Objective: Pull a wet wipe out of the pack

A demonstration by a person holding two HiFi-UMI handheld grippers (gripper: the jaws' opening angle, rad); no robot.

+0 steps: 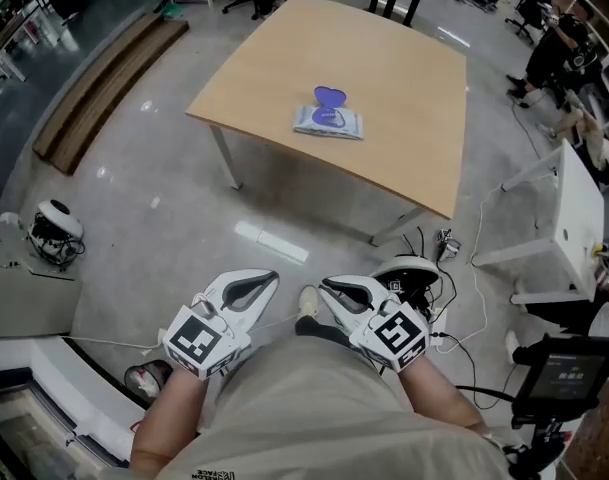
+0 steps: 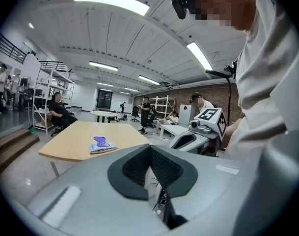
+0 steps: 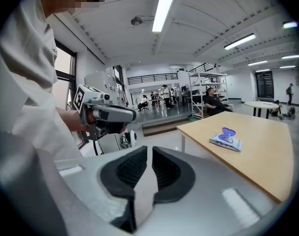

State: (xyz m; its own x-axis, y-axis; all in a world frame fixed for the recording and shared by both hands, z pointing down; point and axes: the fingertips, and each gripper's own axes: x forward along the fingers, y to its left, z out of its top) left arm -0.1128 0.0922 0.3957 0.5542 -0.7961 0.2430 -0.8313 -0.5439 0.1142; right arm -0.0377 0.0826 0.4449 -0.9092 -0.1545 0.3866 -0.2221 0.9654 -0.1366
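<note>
A wet wipe pack (image 1: 329, 121) lies flat near the middle of a light wooden table (image 1: 404, 78), its purple lid (image 1: 330, 97) flipped up. The pack (image 2: 103, 146) shows far off in the left gripper view, and the pack (image 3: 227, 139) equally distant in the right gripper view. I stand well short of the table. My left gripper (image 1: 273, 277) and right gripper (image 1: 325, 285) are held close to my waist, side by side over the floor. Both have their jaws together with nothing between them. The left gripper (image 2: 150, 152) and right gripper (image 3: 149, 155) each point toward the table.
Grey floor lies between me and the table. A white helmet-like device (image 1: 54, 224) sits on the left, cables and a round device (image 1: 416, 271) by the table's near leg. A white desk (image 1: 574, 218) and a screen on a stand (image 1: 566, 364) are at the right. People sit beyond.
</note>
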